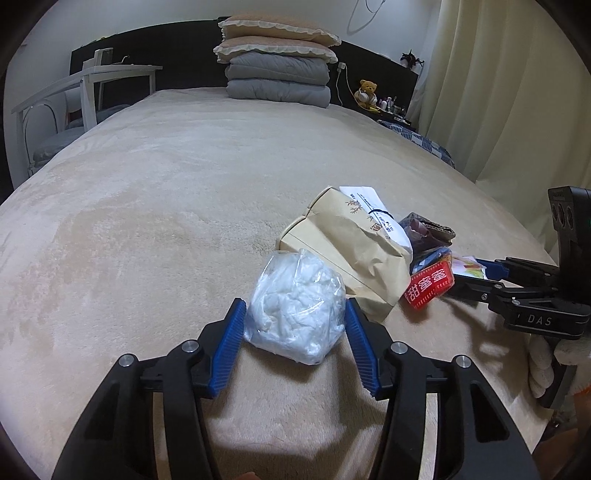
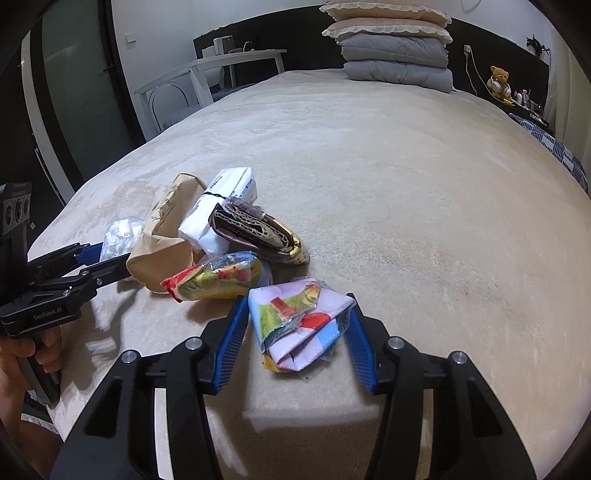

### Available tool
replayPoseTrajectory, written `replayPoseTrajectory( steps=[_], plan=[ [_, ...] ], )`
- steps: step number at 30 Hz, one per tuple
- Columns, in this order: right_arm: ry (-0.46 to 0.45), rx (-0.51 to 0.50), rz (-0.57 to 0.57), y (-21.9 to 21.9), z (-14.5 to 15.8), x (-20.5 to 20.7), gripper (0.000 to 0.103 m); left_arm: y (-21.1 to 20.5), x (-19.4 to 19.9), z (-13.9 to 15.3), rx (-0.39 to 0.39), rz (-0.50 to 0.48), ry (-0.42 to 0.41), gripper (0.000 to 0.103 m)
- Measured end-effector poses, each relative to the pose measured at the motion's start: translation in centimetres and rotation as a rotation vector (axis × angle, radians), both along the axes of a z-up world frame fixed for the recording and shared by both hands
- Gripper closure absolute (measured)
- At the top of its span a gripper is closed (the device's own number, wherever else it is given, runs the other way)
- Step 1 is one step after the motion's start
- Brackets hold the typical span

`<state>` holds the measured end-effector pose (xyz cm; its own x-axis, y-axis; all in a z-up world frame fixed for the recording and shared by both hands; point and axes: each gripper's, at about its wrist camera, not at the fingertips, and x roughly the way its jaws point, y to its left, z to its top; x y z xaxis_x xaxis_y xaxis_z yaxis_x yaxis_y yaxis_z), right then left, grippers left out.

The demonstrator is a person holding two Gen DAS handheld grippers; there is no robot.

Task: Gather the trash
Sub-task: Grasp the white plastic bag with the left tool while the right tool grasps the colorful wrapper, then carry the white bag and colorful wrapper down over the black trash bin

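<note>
On the beige bed (image 1: 147,221) we have 2 grips: our left gripper (image 1: 295,314) clamps the clear bag of white tissue (image 1: 295,306), and our right gripper (image 2: 297,314) pinches the folded colourful wrapper (image 2: 299,328), just beside the trash pile (image 2: 221,236).

A beige bed (image 1: 166,206) fills both views. At its head stand stacked pillows (image 1: 277,35) on folded grey quilts (image 1: 277,81) against a dark headboard (image 1: 177,55). A white chair (image 1: 74,99) stands beside the bed on one side — a teddy bear (image 1: 366,92) and a cream curtain (image 1: 509,92) on the other. A charger cable (image 2: 471,70) hangs from the headboard.
</note>
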<state>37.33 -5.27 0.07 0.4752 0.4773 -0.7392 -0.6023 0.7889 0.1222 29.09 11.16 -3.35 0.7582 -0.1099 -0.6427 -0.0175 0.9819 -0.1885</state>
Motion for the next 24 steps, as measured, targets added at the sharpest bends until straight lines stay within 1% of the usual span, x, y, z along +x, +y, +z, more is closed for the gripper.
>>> replayPoseTrajectory(
  steps=[3, 11, 19, 24],
  plan=[
    [0.002, 0.01, -0.011, -0.4, 0.1, -0.3, 0.05, -0.2, -0.4, 0.1, 0.005, 0.005, -0.005, 0.051],
    [-0.002, 0.062, -0.05, -1.9, 1.0, -2.1, 0.051, -1.0, -2.5, 0.8, -0.013, 0.008, -0.022, 0.051],
    [-0.005, 0.117, -0.066, -3.6, 2.0, -5.1, 0.051, -2.4, -5.5, 1.9, -0.036, 0.012, -0.052, 0.051],
    [-0.034, 0.161, -0.074, -4.6, 2.9, -7.7, 0.051, -3.7, -7.6, 2.4, -0.046, 0.003, -0.07, 0.051]
  ],
)
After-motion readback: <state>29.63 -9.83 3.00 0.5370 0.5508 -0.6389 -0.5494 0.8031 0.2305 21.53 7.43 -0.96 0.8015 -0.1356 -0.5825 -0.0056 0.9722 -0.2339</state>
